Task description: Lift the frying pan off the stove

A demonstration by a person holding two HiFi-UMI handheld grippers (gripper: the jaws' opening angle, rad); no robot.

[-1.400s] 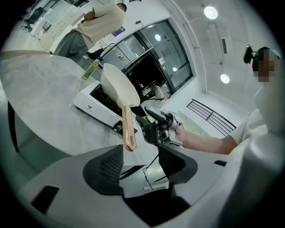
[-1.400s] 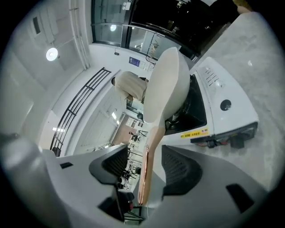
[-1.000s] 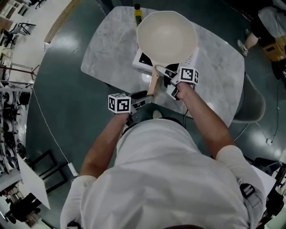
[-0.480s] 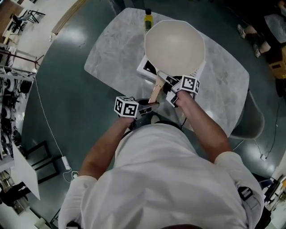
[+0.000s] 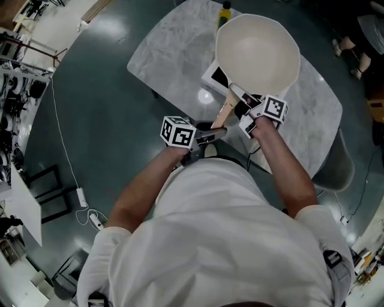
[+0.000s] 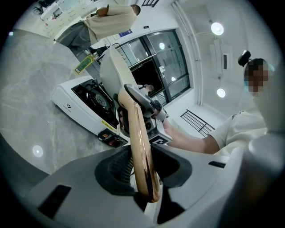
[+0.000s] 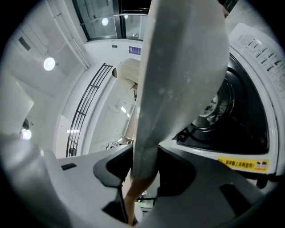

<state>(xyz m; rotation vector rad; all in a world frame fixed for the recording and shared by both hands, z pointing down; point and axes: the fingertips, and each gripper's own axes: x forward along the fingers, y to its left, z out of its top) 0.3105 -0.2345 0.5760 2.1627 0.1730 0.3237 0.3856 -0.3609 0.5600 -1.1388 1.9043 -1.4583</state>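
Note:
A cream frying pan point(image 5: 258, 57) with a wood-coloured handle point(image 5: 223, 114) hangs over a white portable gas stove point(image 5: 215, 77) on the marble table point(image 5: 168, 54). My left gripper point(image 5: 207, 133) is shut on the handle's tail end; in the left gripper view the handle point(image 6: 140, 147) runs up between its pads to the pan point(image 6: 113, 71), seen edge-on. My right gripper point(image 5: 243, 108) is shut on the handle's grey neck point(image 7: 178, 67) close to the pan. In the right gripper view the burner point(image 7: 222, 111) lies bare below the raised pan.
A yellow-green bottle point(image 5: 225, 11) stands at the table's far edge behind the pan. A grey chair point(image 5: 336, 162) sits right of the table. Another person point(image 6: 111, 22) stands beyond the table. Cables and shelving point(image 5: 18, 90) line the floor at the left.
Both grippers stay on the handle. The pan looks larger and nearer than a second ago, and it has shifted right and up in the head view along with both grippers.

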